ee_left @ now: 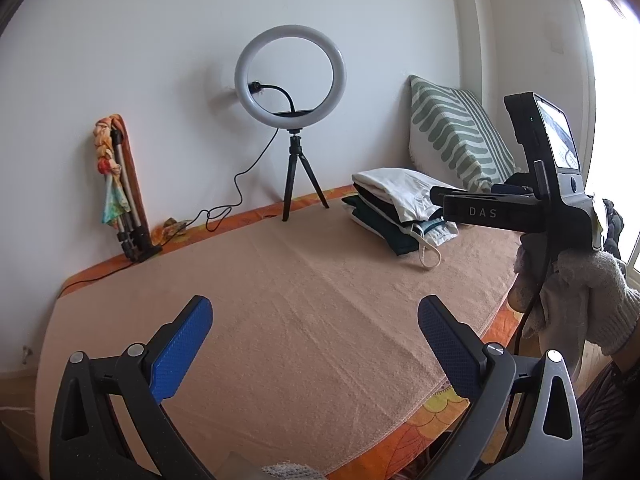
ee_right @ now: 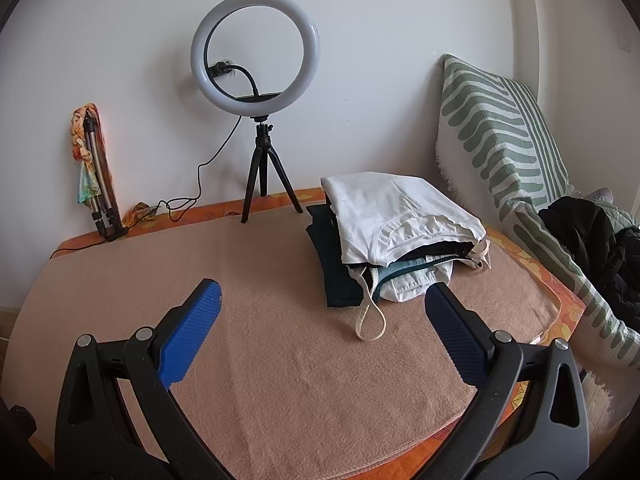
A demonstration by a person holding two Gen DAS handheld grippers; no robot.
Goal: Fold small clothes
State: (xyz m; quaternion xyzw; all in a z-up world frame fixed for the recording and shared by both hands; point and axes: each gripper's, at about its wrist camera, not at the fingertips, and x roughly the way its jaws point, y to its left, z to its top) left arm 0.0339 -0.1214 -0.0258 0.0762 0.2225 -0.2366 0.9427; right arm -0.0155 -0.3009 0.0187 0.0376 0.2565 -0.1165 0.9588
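Both grippers empty, jaws wide apart, hovering over the beige towel (ee_right: 280, 360). Left gripper (ee_left: 316, 332) is over bare towel; right gripper (ee_right: 322, 320) sits just short of the stack (ee_right: 384, 240). Stack is at the far right of the towel, near the striped pillow (ee_right: 500, 128). White top (ee_right: 392, 212) is uppermost, folded; long axis runs from far-left to near-right, hem edge facing the right gripper. Dark and pale items underneath, a strap loop (ee_right: 370, 322) trailing out onto the towel. Ring light (ee_right: 256, 48) stands at the wall.
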